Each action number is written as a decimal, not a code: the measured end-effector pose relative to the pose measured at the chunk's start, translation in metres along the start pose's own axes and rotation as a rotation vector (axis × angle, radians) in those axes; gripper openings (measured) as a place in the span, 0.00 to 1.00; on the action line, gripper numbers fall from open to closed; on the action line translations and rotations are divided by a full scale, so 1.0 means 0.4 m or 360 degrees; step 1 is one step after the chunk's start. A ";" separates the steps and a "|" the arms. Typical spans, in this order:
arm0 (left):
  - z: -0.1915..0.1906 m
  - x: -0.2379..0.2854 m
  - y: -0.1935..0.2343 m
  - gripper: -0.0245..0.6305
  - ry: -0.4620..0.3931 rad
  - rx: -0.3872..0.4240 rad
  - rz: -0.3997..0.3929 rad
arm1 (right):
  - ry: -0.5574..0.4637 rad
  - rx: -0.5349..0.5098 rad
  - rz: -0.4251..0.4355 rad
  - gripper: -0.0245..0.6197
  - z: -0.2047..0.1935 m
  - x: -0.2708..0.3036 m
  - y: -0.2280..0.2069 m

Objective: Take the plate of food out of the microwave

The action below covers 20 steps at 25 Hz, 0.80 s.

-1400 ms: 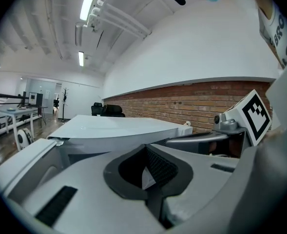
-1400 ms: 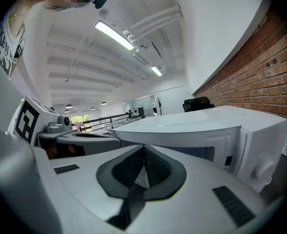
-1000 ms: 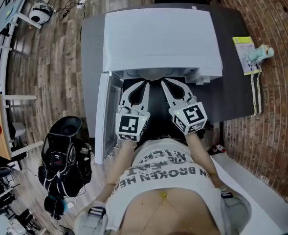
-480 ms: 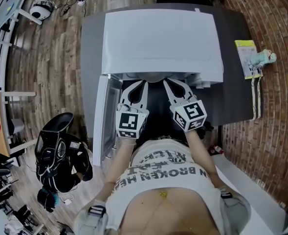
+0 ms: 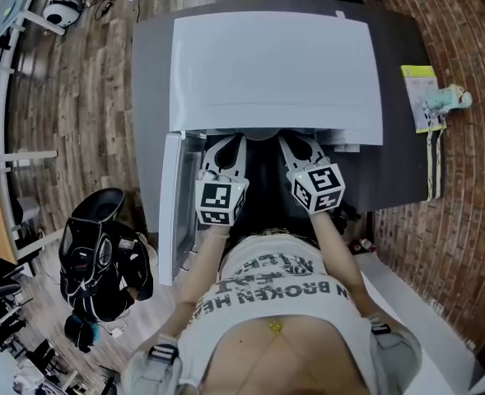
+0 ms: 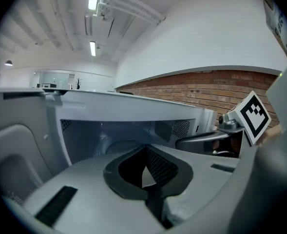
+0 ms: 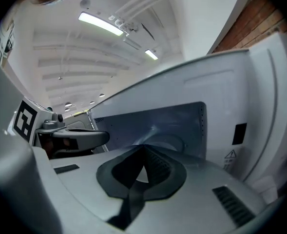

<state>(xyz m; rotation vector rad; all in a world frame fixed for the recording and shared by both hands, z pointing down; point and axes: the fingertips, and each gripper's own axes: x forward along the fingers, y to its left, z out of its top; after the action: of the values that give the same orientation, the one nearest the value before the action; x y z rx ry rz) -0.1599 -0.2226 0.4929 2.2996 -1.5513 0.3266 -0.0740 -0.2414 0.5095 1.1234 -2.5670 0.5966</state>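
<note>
Wood flooring is showing at the left of the head view and brick at the right, with a dark table between them carrying a white microwave. Its door is hanging open toward the left. A person is standing at the bottom of the frame, pointing both grippers into the opening at centre. The left gripper is sitting with its jaws pressed together and nothing between them; the right gripper is doing the same. The plate is lying inside on the microwave floor, showing only as a dim pale round beyond the jaw tips, apart from both grippers; the dimness is hiding its food.
</note>
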 end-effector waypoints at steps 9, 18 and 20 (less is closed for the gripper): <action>-0.063 0.055 0.051 0.05 0.0104 -0.0090 0.0011 | 0.0105 0.0072 -0.0041 0.05 -0.054 0.055 -0.043; -0.137 0.094 0.095 0.05 0.0192 -0.0364 0.0043 | 0.0184 0.0153 -0.0074 0.05 -0.098 0.090 -0.073; -0.160 0.098 0.105 0.05 0.0205 -0.0518 0.0056 | 0.0196 0.0179 -0.0079 0.05 -0.107 0.093 -0.080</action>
<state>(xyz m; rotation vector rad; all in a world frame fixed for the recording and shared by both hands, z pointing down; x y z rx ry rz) -0.1841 -0.2442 0.5728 1.9659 -1.4616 0.2085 -0.0710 -0.2642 0.5703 1.1449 -2.4204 0.7813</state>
